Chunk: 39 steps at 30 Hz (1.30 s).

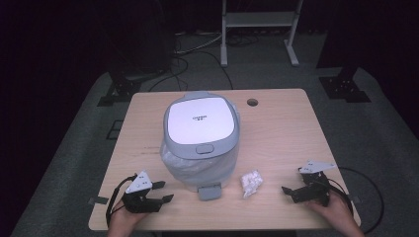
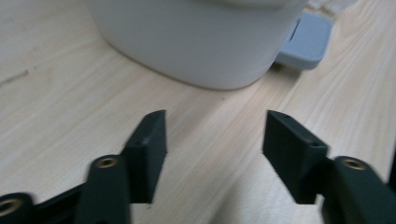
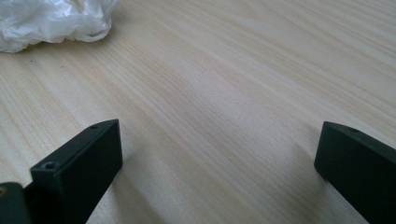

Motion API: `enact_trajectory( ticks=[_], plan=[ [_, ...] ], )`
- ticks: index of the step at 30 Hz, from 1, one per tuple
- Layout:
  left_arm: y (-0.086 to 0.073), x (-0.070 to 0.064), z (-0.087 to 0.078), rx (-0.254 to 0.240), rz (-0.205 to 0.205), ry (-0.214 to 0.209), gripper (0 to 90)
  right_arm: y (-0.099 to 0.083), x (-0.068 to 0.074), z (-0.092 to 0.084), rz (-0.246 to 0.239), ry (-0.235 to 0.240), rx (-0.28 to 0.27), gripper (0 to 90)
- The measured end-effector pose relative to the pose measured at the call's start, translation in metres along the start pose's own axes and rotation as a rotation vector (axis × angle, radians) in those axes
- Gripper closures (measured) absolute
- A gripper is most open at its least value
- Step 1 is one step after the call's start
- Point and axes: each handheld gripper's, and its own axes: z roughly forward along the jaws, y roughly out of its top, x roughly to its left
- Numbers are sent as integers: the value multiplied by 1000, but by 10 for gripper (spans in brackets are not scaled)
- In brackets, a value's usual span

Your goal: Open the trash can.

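resting near the tabletop's front edge, 2 grippers flank a lidded white bin point(image 1: 200, 143): left gripper point(image 1: 162, 192) and right gripper point(image 1: 292, 190) both released, empty. crumpled plastic, probably a bag point(image 1: 251, 183), lies front-right; a shallow pinch could tear it.

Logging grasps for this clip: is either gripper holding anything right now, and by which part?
Nothing is held. The left gripper and the right gripper both have empty, open jaws over the table.
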Motion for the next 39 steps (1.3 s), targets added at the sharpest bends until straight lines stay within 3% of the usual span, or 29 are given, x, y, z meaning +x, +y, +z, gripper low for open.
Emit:
enact_trajectory(
  ticks=[5, 12, 21, 30, 39],
  plan=[
    [7, -7, -14, -36, -13, 5, 584, 0, 0, 0, 1, 0, 0, 0],
    [11, -9, -21, -36, -35, -10, 692, 0, 0, 0, 1, 0, 0, 0],
    [20, -11, -32, -56, -55, -67, 878, 0, 0, 0, 0, 0, -1, 0],
    [32, -13, -43, -89, -57, -94, 900, 0, 0, 0, 1, 0, 0, 0],
    [47, -19, -54, -106, -28, -123, 900, 0, 0, 0, 1, 0, 0, 0]
  ],
)
